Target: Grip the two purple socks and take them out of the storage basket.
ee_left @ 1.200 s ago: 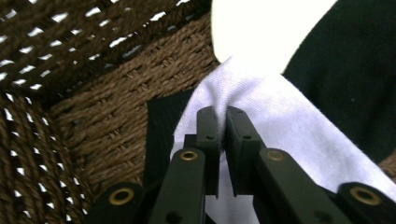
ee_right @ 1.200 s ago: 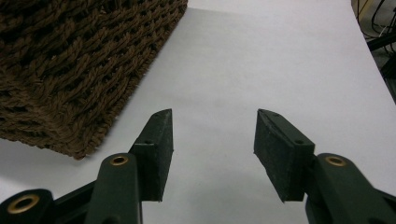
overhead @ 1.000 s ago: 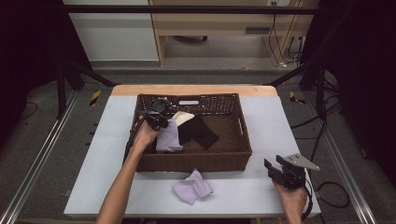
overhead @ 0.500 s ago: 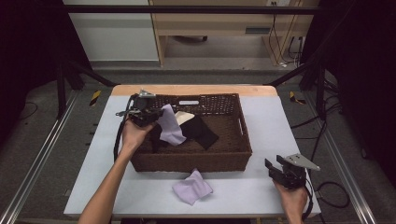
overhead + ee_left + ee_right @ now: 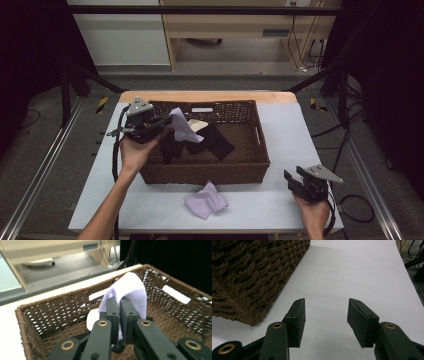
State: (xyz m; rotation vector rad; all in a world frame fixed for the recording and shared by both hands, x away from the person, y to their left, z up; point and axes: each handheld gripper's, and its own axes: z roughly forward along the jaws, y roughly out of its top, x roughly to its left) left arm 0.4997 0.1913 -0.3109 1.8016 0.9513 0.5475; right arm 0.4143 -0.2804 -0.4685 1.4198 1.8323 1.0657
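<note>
**Lavender cloth lifted clear of the basket floor**

We see a table (image 5: 280, 130) from above, with a brown wicker basket (image 5: 250, 167) at its centre; the left tool (image 5: 167, 122) is held over the basket's left rim, its jaws pinched shut on a lavender cloth (image 5: 181, 127); in the left gripper view the same lavender cloth (image 5: 131, 293) stands up in a soft fold just behind the two closed jaws, with the basket wall (image 5: 57, 312) behind it.

A second ago that tool was down inside the basket with the cloth lying low among the other pieces; now the hand has risen and drawn back toward the left edge, and the cloth hangs in the air above the basket floor; we judge the pickup done and the carry out of the basket begun.

Dark cloths (image 5: 210, 142) and a pale piece (image 5: 199, 125) lie in the basket; a second lavender cloth (image 5: 206, 201) lies on the table just in front of the basket, likely where the held one belongs.

The right tool (image 5: 295, 181) rests near the table's front right corner, well apart from the basket; its jaws stand wide and hold nothing, as the right gripper view confirms over bare table (image 5: 352, 272).
</note>
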